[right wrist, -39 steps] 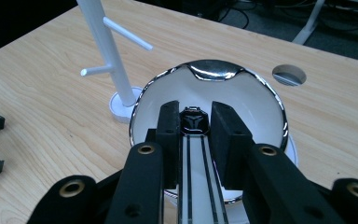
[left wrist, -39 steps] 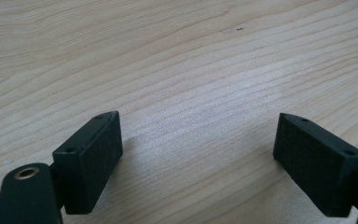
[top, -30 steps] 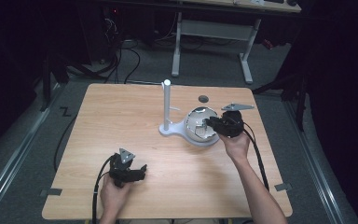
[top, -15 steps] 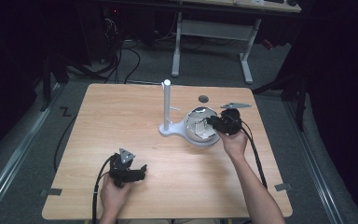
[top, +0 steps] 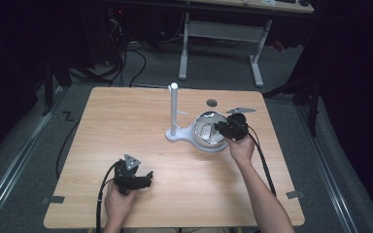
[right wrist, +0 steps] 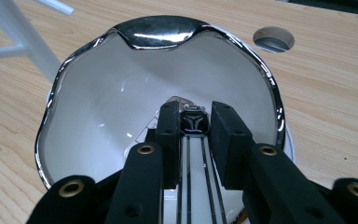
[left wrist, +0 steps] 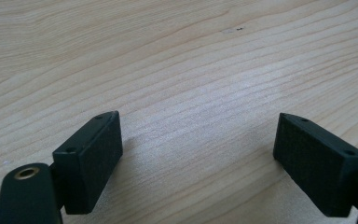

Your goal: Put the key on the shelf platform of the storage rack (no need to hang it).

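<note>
right tool closing on a small black piece in the bowl

dark floor, cables and a white-legged frame surround our light wooden desk (top: 126,121). on it stands a white stand with an upright post (top: 174,109), and beside the post sits a chrome-rimmed bowl (top: 201,127).

our right tool (top: 222,128) reaches into that bowl. its jaws stand narrowly apart on either side of a small black piece (right wrist: 194,122) with a light y-shaped mark, lying on the bowl's white floor; whether the pads already touch it we cannot tell. our left tool (top: 148,175) rests low near the desk's front edge, well apart from the bowl, jaws spread wide and holding nothing.

to do this step well, we judge that we should keep the piece centred between the pads, close slowly and evenly, and lift straight up so nothing scrapes the wavy chrome rim (right wrist: 161,28).

the right gripper view gives us the piece, the rim's reflection and thin dark lines running under the jaws; the high view instead gives the layout: post, bowl, a round hole in the desk (top: 211,103), and both forearms. the left gripper view gives bare wood grain between the pads (left wrist: 91,158).
</note>
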Tool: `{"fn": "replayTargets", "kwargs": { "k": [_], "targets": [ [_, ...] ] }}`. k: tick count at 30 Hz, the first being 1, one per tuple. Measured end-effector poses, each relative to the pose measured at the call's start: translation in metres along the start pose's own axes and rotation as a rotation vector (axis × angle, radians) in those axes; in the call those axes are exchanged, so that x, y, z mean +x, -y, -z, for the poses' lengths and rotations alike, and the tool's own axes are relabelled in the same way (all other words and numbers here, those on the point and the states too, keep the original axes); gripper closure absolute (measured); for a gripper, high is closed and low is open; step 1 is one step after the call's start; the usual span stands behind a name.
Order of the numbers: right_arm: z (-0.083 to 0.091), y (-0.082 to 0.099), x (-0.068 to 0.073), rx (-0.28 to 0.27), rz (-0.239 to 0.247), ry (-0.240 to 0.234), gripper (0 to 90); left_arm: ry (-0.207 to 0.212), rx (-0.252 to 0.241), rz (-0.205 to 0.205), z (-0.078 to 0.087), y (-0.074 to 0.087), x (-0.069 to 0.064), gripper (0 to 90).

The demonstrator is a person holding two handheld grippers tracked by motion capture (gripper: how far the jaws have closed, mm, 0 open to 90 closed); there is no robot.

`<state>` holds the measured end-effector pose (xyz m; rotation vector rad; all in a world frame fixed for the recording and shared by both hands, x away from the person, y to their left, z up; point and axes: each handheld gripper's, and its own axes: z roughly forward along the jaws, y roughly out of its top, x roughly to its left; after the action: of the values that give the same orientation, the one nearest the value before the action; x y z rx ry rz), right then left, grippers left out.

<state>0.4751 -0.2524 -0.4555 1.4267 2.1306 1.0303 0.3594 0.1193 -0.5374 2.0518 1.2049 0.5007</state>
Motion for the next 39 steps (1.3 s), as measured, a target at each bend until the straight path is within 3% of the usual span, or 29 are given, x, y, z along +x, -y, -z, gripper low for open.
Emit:
{"fn": "replayTargets", "kwargs": {
  "k": [10,21,31,39],
  "targets": [
    [-0.005,0.002,0.002,0.012,0.012,0.008,71.9,0.000,0.000,0.000,0.000,0.000,0.000,16.0],
    [0.008,0.001,0.002,-0.014,0.023,-0.012,63.2,0.000,0.000,0.000,0.000,0.000,0.000,16.0],
    [0.023,0.000,0.003,-0.033,0.045,0.006,58.7,0.000,0.000,0.000,0.000,0.000,0.000,16.0],
    [0.035,0.005,-0.002,-0.066,0.015,0.006,57.9,0.000,0.000,0.000,0.000,0.000,0.000,16.0]
  ]
}}
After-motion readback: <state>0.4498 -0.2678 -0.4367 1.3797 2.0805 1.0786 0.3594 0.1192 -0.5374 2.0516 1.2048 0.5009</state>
